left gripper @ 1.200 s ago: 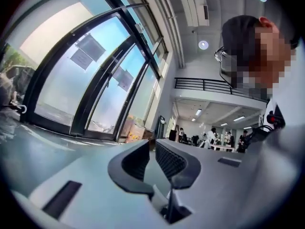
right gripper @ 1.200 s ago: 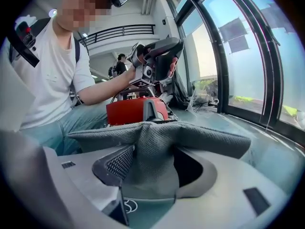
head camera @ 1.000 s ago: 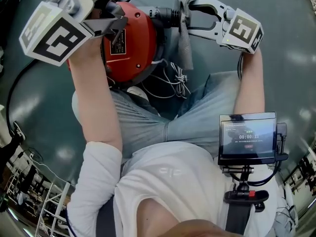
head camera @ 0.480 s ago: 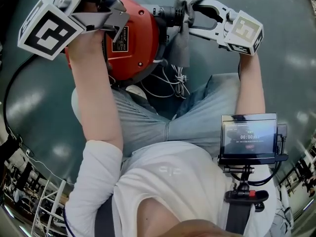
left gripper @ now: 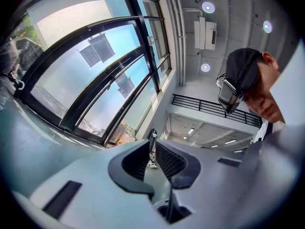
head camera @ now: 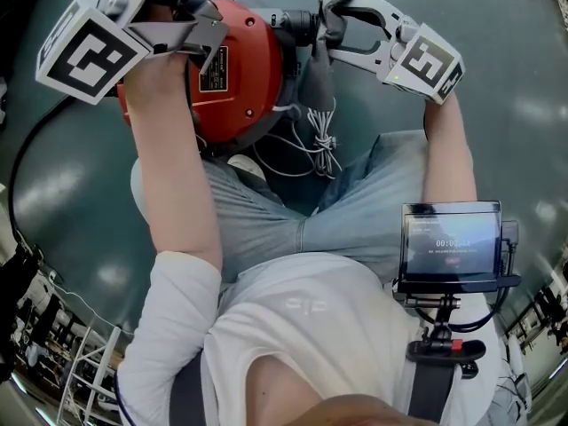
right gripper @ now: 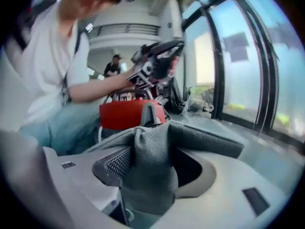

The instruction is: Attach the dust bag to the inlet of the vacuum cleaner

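Observation:
The red vacuum cleaner [head camera: 240, 78] lies on the floor between the person's knees, its black inlet [head camera: 297, 23] pointing right. My right gripper [head camera: 330, 29] is shut on the grey mesh dust bag [head camera: 318, 74], which hangs from the jaws right beside the inlet. In the right gripper view the dust bag [right gripper: 150, 161] fills the gap between the jaws, with the vacuum cleaner [right gripper: 128, 113] just behind it. My left gripper [head camera: 211, 27] hovers over the vacuum's top, and its jaws [left gripper: 152, 149] stand almost together with nothing between them, pointing up at the ceiling.
A coiled white cable [head camera: 321, 136] lies in front of the vacuum, and a black cord [head camera: 25, 162] runs along the floor at the left. A small screen [head camera: 451, 245] hangs at the person's chest. Tall windows [right gripper: 238, 80] stand beyond the vacuum.
My right gripper has turned and shifted left, bringing the top of the bag up against the inlet. My left gripper has stayed over the vacuum and tilted a little.

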